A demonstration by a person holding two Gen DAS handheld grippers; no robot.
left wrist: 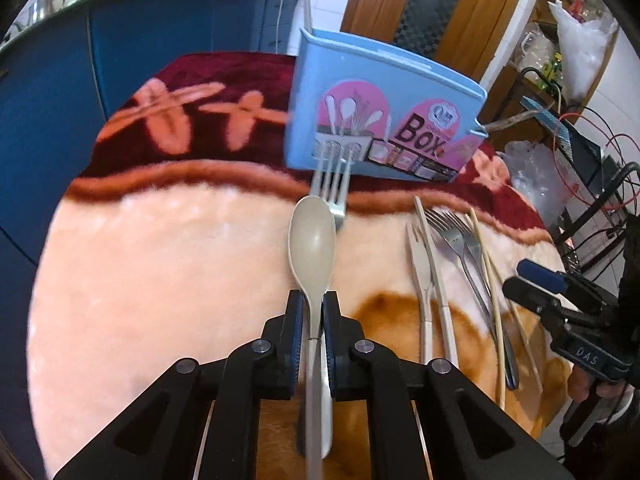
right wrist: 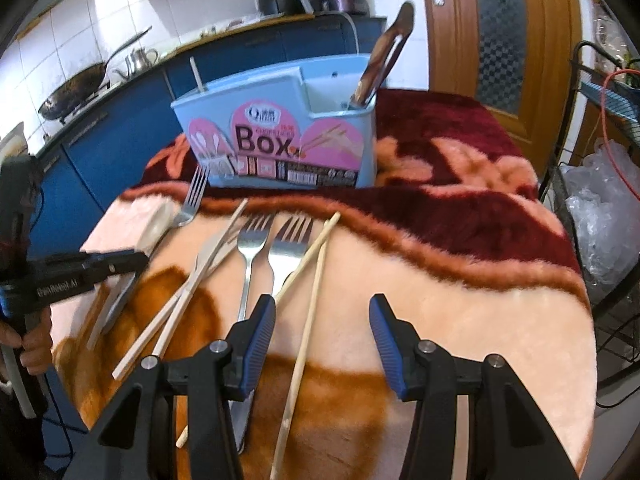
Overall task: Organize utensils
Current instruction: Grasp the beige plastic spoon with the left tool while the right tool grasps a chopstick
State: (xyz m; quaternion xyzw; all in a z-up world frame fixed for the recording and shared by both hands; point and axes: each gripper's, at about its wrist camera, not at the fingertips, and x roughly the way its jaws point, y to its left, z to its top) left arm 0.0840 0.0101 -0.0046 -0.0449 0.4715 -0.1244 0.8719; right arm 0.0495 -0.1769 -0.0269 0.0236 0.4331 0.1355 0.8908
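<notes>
The left gripper [left wrist: 312, 320] is clamped on the beige spoon [left wrist: 312, 240], its long axis pointing straight ahead toward the blue utensil box [left wrist: 360, 80], while the right gripper [right wrist: 322, 320] hovers half-open, empty, over the chopsticks [right wrist: 308, 320].

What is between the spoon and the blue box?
Only a metal fork, held alongside the spoon in the left tongs, pokes ahead toward the blue box. Otherwise just blanket; nothing blocks the way.
</notes>
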